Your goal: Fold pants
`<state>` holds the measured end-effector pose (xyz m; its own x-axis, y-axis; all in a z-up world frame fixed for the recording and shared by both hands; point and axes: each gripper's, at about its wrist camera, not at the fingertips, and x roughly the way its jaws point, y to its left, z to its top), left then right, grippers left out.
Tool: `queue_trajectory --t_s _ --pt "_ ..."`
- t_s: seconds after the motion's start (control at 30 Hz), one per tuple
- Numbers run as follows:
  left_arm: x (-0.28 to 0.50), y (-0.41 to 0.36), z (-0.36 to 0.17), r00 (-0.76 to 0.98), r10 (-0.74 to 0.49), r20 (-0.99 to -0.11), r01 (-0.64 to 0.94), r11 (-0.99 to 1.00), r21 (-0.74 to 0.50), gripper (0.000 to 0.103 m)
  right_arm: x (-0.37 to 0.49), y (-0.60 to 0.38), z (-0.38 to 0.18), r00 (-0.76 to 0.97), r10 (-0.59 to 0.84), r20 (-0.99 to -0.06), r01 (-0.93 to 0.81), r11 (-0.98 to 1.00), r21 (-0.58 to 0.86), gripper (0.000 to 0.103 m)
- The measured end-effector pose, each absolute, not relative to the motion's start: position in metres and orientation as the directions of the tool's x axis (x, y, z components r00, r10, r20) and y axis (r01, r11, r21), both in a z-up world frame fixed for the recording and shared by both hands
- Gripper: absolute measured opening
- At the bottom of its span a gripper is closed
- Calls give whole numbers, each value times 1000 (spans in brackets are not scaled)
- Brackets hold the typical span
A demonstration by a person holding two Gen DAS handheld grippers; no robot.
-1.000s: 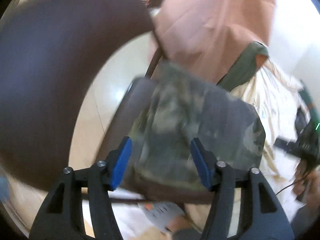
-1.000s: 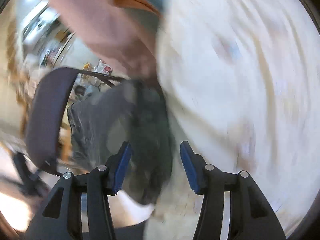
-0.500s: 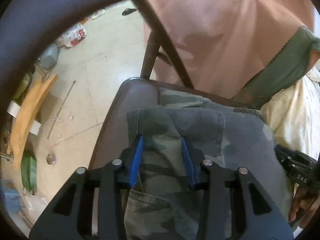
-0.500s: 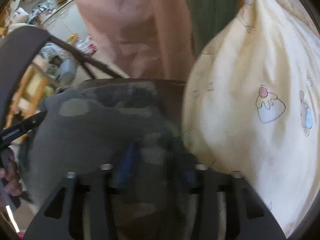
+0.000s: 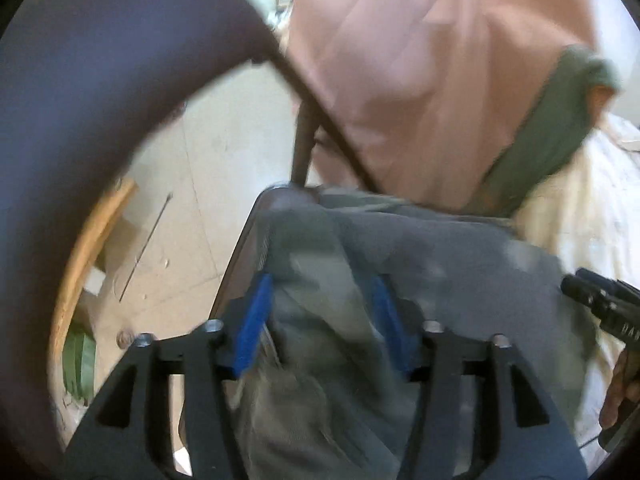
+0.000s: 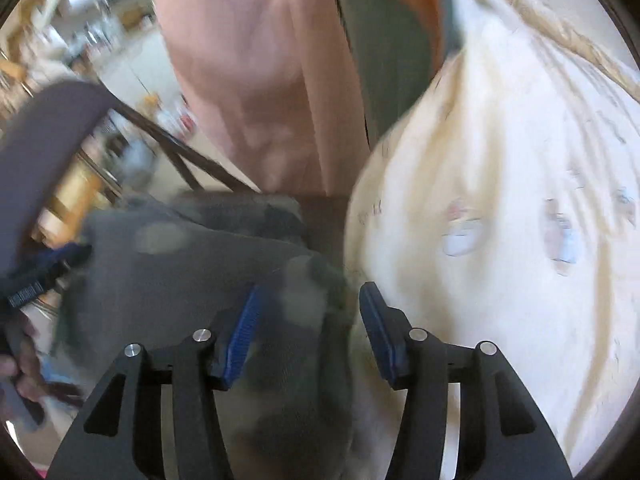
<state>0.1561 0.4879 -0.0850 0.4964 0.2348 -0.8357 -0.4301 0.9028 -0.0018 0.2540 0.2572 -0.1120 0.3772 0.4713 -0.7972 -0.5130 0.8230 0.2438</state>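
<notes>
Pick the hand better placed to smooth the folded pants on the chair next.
Left, tentatively. The left tool sits squarely over the pants on the chair seat, cloth between its opening jaws. The right tool, also opening, straddles the pants' edge beside the cream bedding.

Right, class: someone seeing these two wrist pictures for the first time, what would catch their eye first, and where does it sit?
The folded camouflage pants lie low in the middle on the dark brown chair seat. Both the left gripper and the right gripper straddle the fabric with blue-padded fingers, jaws opening. A big pink cloth hangs behind, and a cream patterned sheet fills the right.
</notes>
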Motion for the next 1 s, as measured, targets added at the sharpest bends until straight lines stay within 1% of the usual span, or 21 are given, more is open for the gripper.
queue_trajectory --t_s 0.03,0.07,0.1,0.13,0.2,0.27,0.3,0.33,0.37,0.43,0.47,0.5,0.57,0.67,0.77,0.83,1.0 --pt "145 476 -75 521 229 -822 -423 906 -15 81 245 251 -104 389 480 -787 -515 821 246 78" --pt "131 460 -64 547 222 -807 -408 912 -26 93 234 243 -94 403 489 -774 -517 819 248 82" --pt "117 443 -53 575 214 -790 -387 922 -32 96 221 233 -84 419 509 -752 -523 812 258 85" --pt "109 433 -48 587 210 -782 -373 927 -31 97 207 223 -75 432 522 -735 -530 806 261 85" --pt "89 406 -34 612 212 -762 -347 938 -18 97 182 207 -61 467 505 -726 -522 820 235 86" --pt "74 391 -23 614 206 -762 -357 934 -35 97 160 196 -49 490 497 -717 -518 827 220 90" --pt "67 386 -19 609 202 -767 -371 927 -50 97 149 189 -44 502 488 -714 -512 833 208 95" --pt "59 380 -13 614 202 -763 -376 925 -58 97 141 187 -42 511 486 -709 -510 835 205 96" --pt "51 367 -2 639 237 -732 -346 938 2 97 131 182 -37 518 488 -703 -510 836 205 96" --pt "40 354 12 659 297 -691 -342 937 76 97 115 178 -35 524 477 -705 -498 844 201 96" --pt "37 346 21 670 270 -692 -299 951 81 97 105 171 -30 522 482 -704 -492 844 214 96" --pt "38 341 26 660 243 -711 -273 959 74 97 95 164 -24 520 484 -704 -482 847 226 96" --pt "39 332 43 645 221 -732 -265 963 57 97 81 151 -12 535 480 -695 -474 852 223 96" --pt "30 314 72 650 158 -743 -291 955 -51 98 60 134 7 588 461 -665 -456 868 199 96" --pt "16 285 95 672 160 -723 -267 963 -35 100 37 104 26 623 443 -645 -423 884 200 97" --pt "3 262 109 705 184 -684 -257 966 -5 102 24 82 36 639 445 -627 -407 888 216 99" --pt "-18 203 121 745 160 -647 -218 976 -9 103 -1 29 50 700 420 -578 -365 906 216 101"
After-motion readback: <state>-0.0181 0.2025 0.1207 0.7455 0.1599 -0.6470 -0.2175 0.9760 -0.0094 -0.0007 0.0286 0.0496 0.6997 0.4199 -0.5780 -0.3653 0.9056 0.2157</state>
